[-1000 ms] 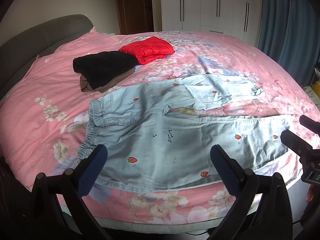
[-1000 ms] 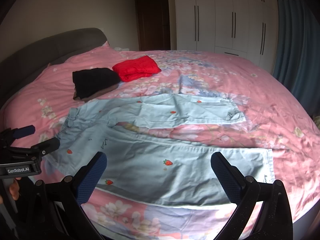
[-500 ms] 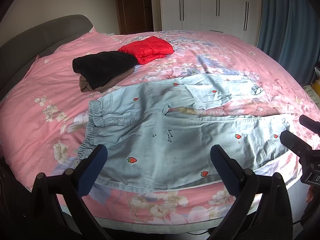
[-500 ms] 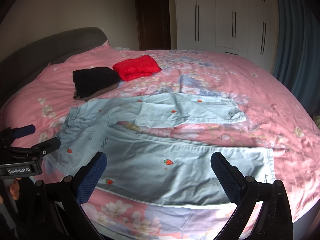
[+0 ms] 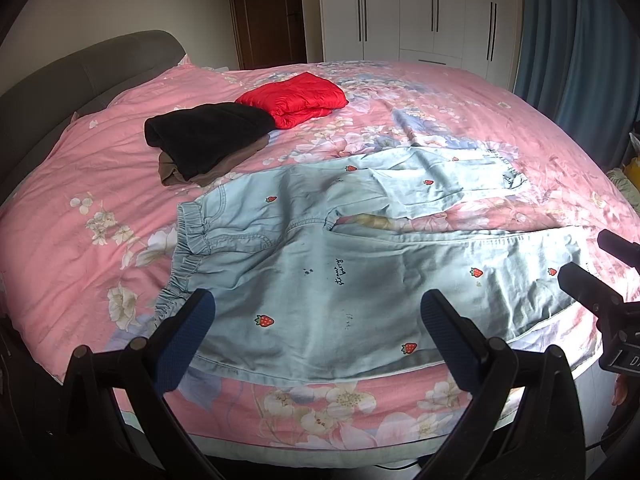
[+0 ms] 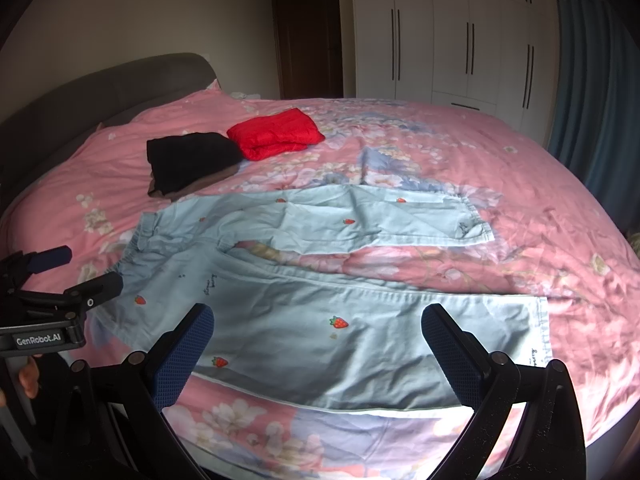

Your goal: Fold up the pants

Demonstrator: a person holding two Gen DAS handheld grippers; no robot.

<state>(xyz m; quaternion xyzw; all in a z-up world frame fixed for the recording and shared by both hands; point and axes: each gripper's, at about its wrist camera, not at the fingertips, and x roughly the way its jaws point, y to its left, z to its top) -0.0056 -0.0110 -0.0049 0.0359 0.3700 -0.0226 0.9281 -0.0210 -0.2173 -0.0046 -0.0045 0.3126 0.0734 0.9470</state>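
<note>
Soft pale denim pants (image 5: 360,280), strawberry-dotted, elastic-waisted, flat on quilted pink floral bed (image 5: 80,168), two legs parted. Left gripper (image 5: 316,320), right gripper (image 6: 316,332) spread, empty. Two folded piles: black garment (image 5: 204,136), red garment (image 5: 294,98).

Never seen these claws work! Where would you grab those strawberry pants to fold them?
Probably the near leg of the pants: it lies flat along the bed's front edge, so the left gripper takes the waistband and the right gripper the cuff, both from the front.
</note>
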